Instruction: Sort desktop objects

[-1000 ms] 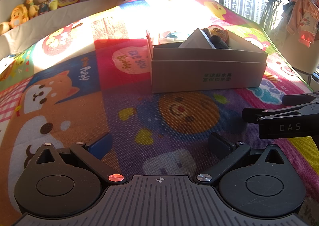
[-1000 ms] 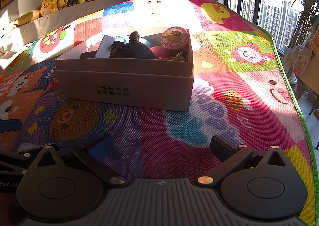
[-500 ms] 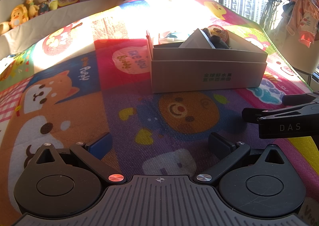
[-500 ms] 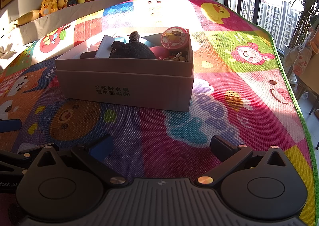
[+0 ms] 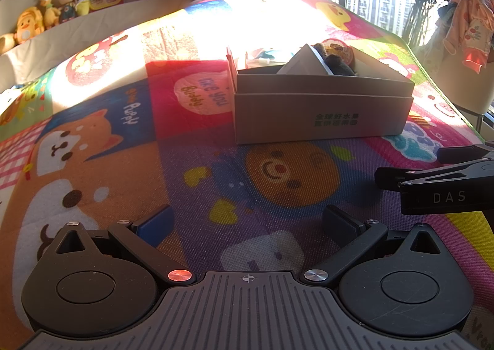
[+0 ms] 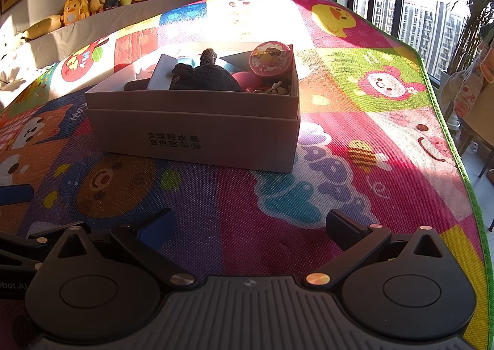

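A brown cardboard box (image 5: pixel 321 115) (image 6: pixel 197 131) stands on the colourful cartoon play mat (image 5: pixel 185 140) (image 6: pixel 355 140). It holds a dark plush toy (image 6: pixel 207 78), a white flat box (image 6: pixel 160 73), a round pink tin (image 6: pixel 271 57) and small toys. My left gripper (image 5: pixel 247 223) is open and empty, low over the mat in front of the box. My right gripper (image 6: pixel 250 226) is open and empty, also short of the box. The right gripper shows at the right edge of the left wrist view (image 5: pixel 438 177).
Plush toys (image 6: pixel 92 1) line a ledge at the far left. Clothes (image 5: pixel 469 29) hang at the right by a window. The mat's green edge (image 6: pixel 457 146) drops to the floor on the right.
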